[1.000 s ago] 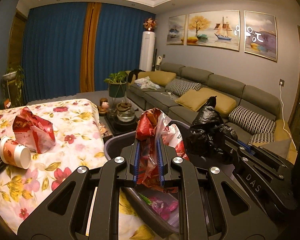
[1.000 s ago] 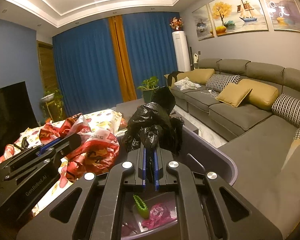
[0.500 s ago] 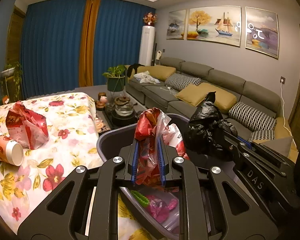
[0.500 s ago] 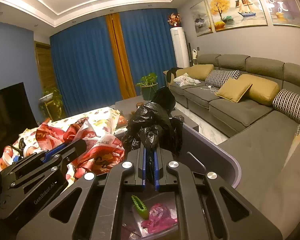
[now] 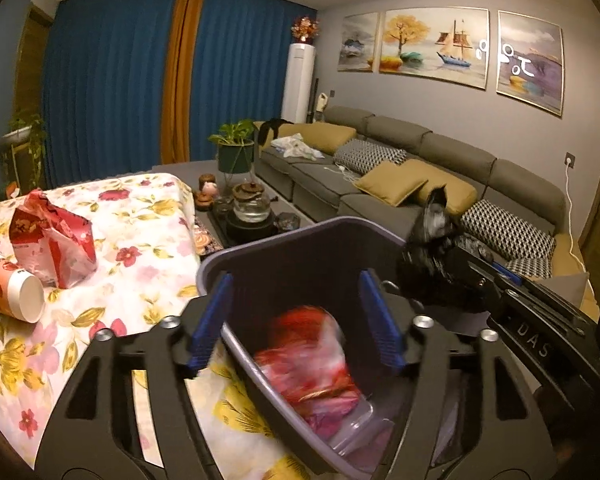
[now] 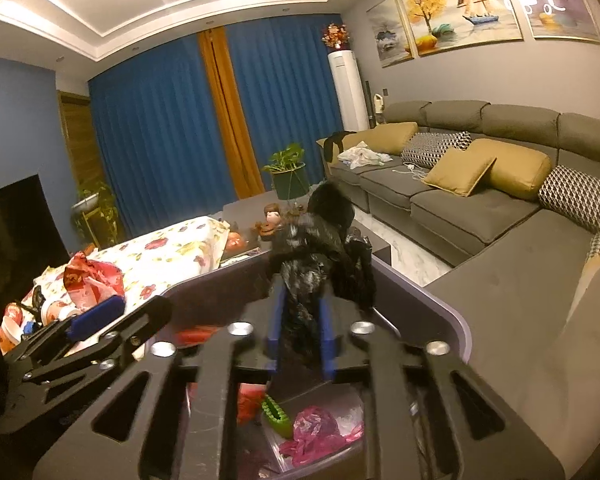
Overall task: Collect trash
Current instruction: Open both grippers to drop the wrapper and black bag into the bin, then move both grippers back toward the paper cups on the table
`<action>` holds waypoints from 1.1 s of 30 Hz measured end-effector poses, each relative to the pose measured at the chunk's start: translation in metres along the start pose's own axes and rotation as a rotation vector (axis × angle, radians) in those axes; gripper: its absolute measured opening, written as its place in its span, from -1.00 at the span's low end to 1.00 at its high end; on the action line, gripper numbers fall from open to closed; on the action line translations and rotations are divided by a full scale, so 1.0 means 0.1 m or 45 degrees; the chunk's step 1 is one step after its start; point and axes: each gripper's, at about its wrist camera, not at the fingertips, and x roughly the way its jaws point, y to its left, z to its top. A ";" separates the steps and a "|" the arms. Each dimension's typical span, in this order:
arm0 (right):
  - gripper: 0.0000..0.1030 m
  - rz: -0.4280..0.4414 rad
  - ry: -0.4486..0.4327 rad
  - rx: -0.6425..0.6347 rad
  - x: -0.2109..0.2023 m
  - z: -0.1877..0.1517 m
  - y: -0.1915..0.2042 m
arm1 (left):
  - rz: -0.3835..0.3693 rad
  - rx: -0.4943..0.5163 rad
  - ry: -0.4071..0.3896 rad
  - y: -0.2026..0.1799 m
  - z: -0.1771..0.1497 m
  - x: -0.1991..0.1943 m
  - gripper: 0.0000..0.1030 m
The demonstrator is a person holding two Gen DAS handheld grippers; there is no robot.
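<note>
My left gripper (image 5: 296, 320) is open above the purple trash bin (image 5: 260, 248). A red and white plastic bag (image 5: 308, 356) is blurred inside the bin, below the fingers. My right gripper (image 6: 300, 336) holds a crumpled black plastic bag (image 6: 320, 248) over the bin (image 6: 440, 300); its blue pads have parted a little, with the bag between them. The black bag also shows in the left wrist view (image 5: 432, 256). Pink and green trash (image 6: 312, 428) lies at the bin's bottom. A second red bag (image 5: 52, 236) and a paper cup (image 5: 12, 292) lie on the floral tablecloth (image 5: 132, 248).
A grey sofa (image 5: 400, 184) with cushions runs along the right wall. A glass teapot (image 5: 252, 204) on a tray and a potted plant (image 5: 236, 148) stand on the low table beyond the bin. Blue curtains cover the far wall.
My left gripper has opened and let go of the red and white bag, which drops into the bin. My right gripper's pads have parted slightly around the black bag.
</note>
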 end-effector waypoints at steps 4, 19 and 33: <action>-0.43 -0.006 -0.004 -0.005 -0.01 -0.01 0.01 | 0.008 -0.016 0.004 0.04 -0.01 -0.02 0.47; 0.25 -0.032 -0.066 -0.066 -0.17 -0.02 0.13 | 0.110 -0.060 -0.017 0.28 -0.02 -0.28 0.71; 0.58 0.018 -0.074 -0.110 -0.35 -0.08 0.46 | 0.237 -0.099 -0.040 0.72 -0.10 -0.75 0.73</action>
